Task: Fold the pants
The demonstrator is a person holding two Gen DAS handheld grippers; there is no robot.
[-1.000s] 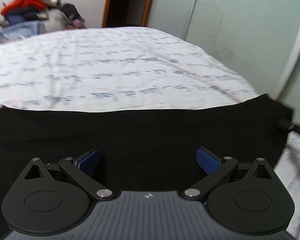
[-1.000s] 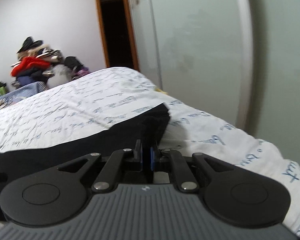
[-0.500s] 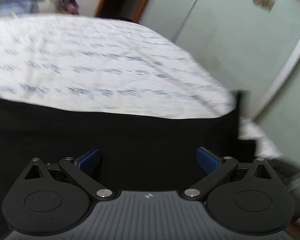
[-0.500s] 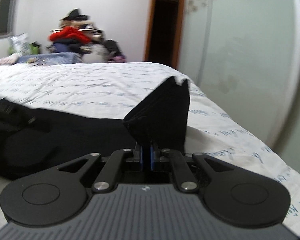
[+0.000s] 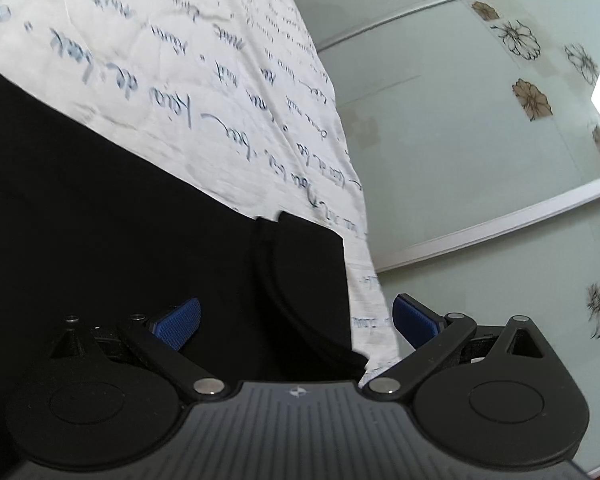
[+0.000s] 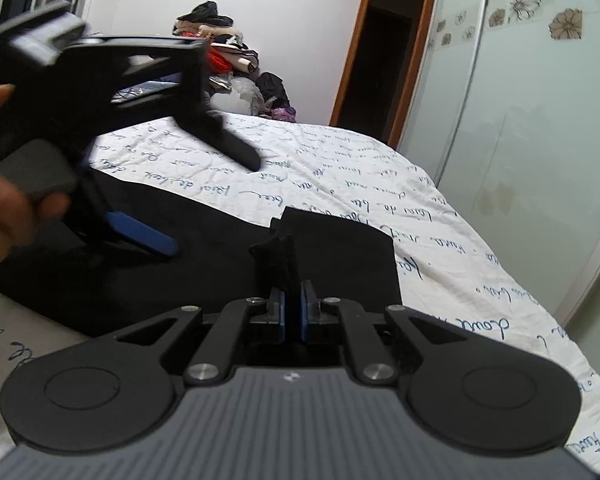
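Change: the right tool (image 6: 291,312) has carried its pinched bit of the pants (image 6: 204,240) from standing tall in mid-frame down to a small tuft low in the frame, and the left tool (image 5: 296,318) has swung toward the bed's right edge, so the wardrobe (image 5: 480,140) now fills the right of its view.
Pants: black, spread across the bed (image 6: 380,184), with a folded-over end lying in the centre of both views.
Right tool: clenched on a small fold of the pants at lower centre of its view.
Left tool: released, jaws wide, above the folded end; nothing between the pads (image 5: 178,322).
Step in hand: likely laying the carried end onto the rest of the pants.
Doing it well: lower the pinched cloth until it rests flat, line its edge with the layer beneath, then let go; the free tool can press or smooth the crease first.
Risk: letting go high may leave a ridge.
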